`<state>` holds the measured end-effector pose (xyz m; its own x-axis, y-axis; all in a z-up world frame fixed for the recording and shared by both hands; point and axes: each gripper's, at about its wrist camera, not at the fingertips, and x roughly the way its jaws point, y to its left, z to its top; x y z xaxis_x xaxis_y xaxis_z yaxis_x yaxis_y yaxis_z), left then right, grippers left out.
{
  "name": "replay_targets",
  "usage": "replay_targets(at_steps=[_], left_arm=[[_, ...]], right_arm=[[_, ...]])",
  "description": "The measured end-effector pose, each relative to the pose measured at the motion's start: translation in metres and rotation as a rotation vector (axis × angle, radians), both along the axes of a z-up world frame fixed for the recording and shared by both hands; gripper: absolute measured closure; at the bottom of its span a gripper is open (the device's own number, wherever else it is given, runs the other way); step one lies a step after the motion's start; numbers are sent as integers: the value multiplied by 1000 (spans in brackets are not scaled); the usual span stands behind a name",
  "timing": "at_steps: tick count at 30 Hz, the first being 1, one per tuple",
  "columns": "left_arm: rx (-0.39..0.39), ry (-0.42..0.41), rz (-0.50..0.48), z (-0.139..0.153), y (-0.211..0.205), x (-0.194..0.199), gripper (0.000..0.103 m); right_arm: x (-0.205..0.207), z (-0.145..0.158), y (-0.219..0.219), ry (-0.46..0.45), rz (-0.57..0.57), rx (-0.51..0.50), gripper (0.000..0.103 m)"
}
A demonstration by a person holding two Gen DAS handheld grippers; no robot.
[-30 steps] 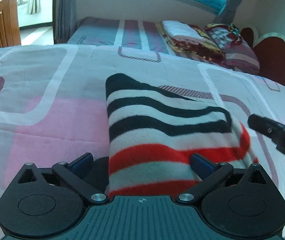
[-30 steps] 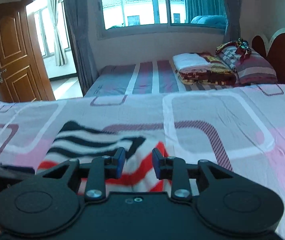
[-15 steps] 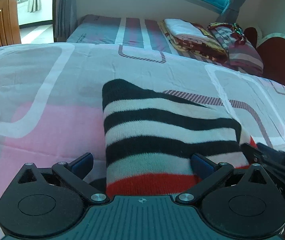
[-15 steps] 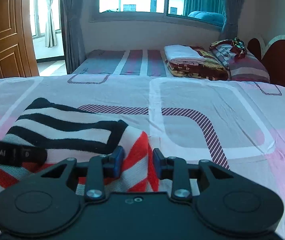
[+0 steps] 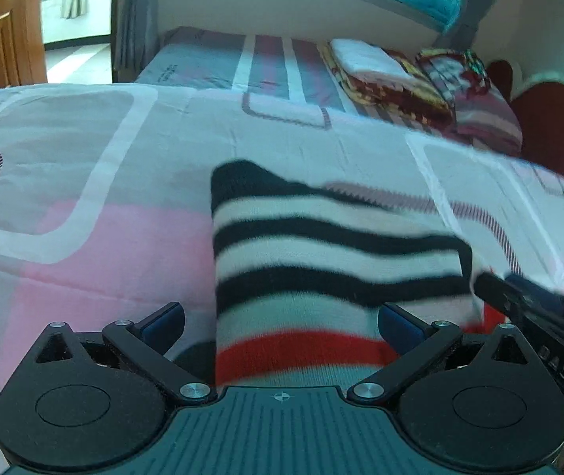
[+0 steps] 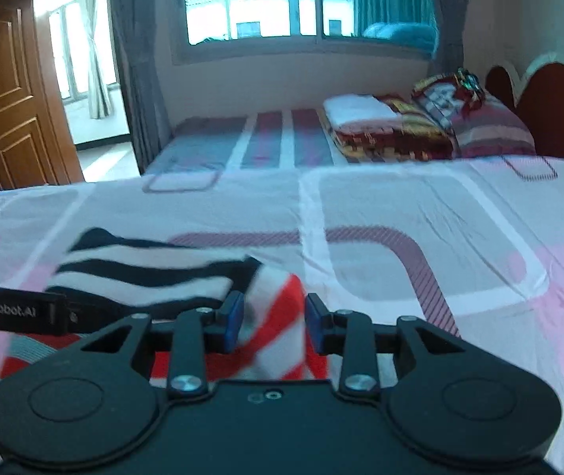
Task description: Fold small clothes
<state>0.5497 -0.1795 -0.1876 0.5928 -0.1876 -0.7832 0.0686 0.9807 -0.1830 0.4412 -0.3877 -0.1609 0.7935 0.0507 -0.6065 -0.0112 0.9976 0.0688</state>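
Note:
A small knitted garment [image 5: 321,261] with black, white and red stripes lies folded on the bed. It also shows in the right wrist view [image 6: 155,277]. My left gripper [image 5: 280,318] is wide open just above its near red end, holding nothing. My right gripper [image 6: 272,318] has its jaws partly open on either side of the garment's red-and-white right corner [image 6: 278,316]. The right gripper's finger [image 5: 535,308] shows at the garment's right edge in the left wrist view. The left gripper's finger [image 6: 17,310] shows at the left in the right wrist view.
The bed sheet [image 5: 84,206] is pink, grey and white with rounded rectangles. A second bed [image 6: 242,142] behind it carries folded blankets [image 6: 392,130] and pillows. Red headboards [image 6: 551,111] stand at right, a wooden door [image 6: 1,95] at left, a window [image 6: 282,0] behind.
The right gripper's jaws have opened from a narrow gap to a wider one around the garment's corner. The left gripper stays open over the garment and has shifted slightly.

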Motion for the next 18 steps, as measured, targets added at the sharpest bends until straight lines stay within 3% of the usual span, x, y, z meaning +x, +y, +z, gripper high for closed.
replay_targets(at_steps=[4,8,13,18], left_arm=[[14,9,-13,-11,-3,-5,0],[25,15,-5,-6,-2,-11,0],[33,1,-32,1,-3,-32,0],[13,1,-38,3,-2,-51,0]], right_arm=[[0,-10,15,24,33,-70,67],[1,-9,8,61,-4,12,67],[-20,2,6,44,10,3,60],[-50,8,5,14,22,-18,60]])
